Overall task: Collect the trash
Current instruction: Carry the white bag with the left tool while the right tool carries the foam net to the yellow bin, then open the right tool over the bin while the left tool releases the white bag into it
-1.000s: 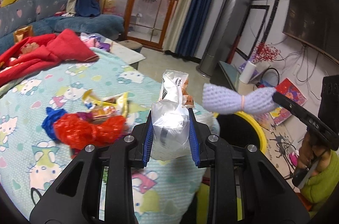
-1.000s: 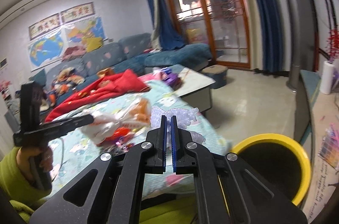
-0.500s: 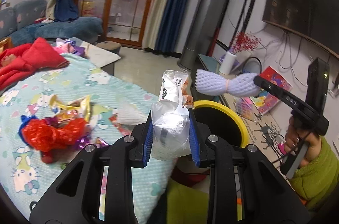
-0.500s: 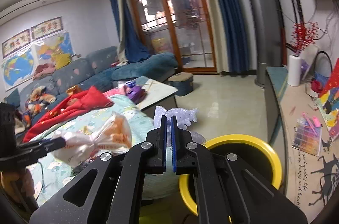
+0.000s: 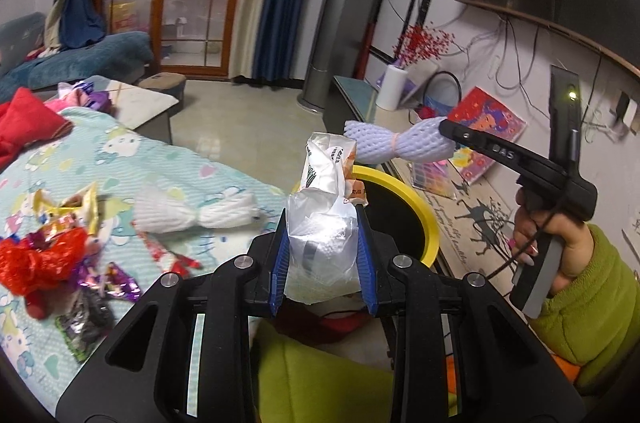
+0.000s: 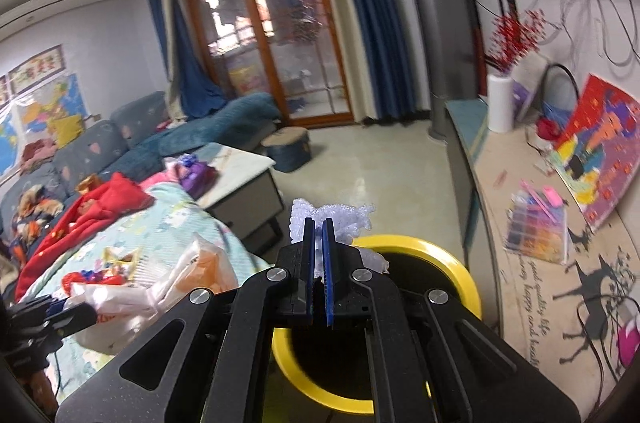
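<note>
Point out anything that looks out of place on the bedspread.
Loose trash litters the bedspread: a white foam net, a red mesh wad, and gold and purple wrappers, scattered near its edge rather than in the yellow bin.

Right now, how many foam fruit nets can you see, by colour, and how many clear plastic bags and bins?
Lavender foam net: 1, pinched in the right gripper
White foam net: 1, lying on the bedspread
Clear plastic bag: 1, clamped in the left gripper
Yellow-rimmed bin: 1
Total: 4
</note>
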Available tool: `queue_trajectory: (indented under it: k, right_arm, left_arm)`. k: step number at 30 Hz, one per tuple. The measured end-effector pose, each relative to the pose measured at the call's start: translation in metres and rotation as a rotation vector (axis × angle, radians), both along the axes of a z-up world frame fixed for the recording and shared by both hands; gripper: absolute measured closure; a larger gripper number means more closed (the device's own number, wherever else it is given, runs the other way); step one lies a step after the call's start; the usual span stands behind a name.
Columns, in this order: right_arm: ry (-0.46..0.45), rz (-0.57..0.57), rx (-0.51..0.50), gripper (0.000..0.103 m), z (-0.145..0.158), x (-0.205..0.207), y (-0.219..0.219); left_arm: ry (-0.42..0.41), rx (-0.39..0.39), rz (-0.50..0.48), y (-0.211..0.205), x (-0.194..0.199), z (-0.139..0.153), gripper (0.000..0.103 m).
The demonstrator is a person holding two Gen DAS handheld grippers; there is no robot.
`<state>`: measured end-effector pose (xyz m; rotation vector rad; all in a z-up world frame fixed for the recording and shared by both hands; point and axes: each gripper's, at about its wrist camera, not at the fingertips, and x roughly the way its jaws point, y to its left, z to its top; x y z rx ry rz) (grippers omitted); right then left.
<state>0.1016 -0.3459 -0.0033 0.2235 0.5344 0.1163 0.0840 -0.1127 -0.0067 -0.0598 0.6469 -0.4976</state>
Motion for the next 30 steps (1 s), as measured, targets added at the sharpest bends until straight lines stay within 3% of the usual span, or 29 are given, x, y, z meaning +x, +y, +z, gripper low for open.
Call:
queue_trajectory:
  k: [15,26,28,29,30]
  right_arm:
    - [0.134,-0.059,0.05,0.099,-0.04,0.02,-0.032]
    - [0.234,-0.092,0.083,0.096,-0.066,0.032,-0.045]
    - [0.248,-0.101,0.073,0.095,-0.068,0.034,-0.045]
    - [0.252,-0.112,0.066,0.087,-0.069,0.034,-0.046]
    - [0.256,-0.117,0.071,0.073,-0.07,0.035,-0.047]
  left_arm:
    - [0.075,0.046,-0.101,-0.065,0.029,-0.046,0.08]
    - [0.15,0.077,-0.105,-0.091,0.062,-0.076,0.079]
    - [0.143,0.076,-0.095,-0.095,0.067,-0.078,0.073]
    - [0.139,0.073,-0.095,-0.098,0.069,-0.078,0.069]
    - [0.135,0.067,-0.092,-0.098,0.07,-0.077,0.064]
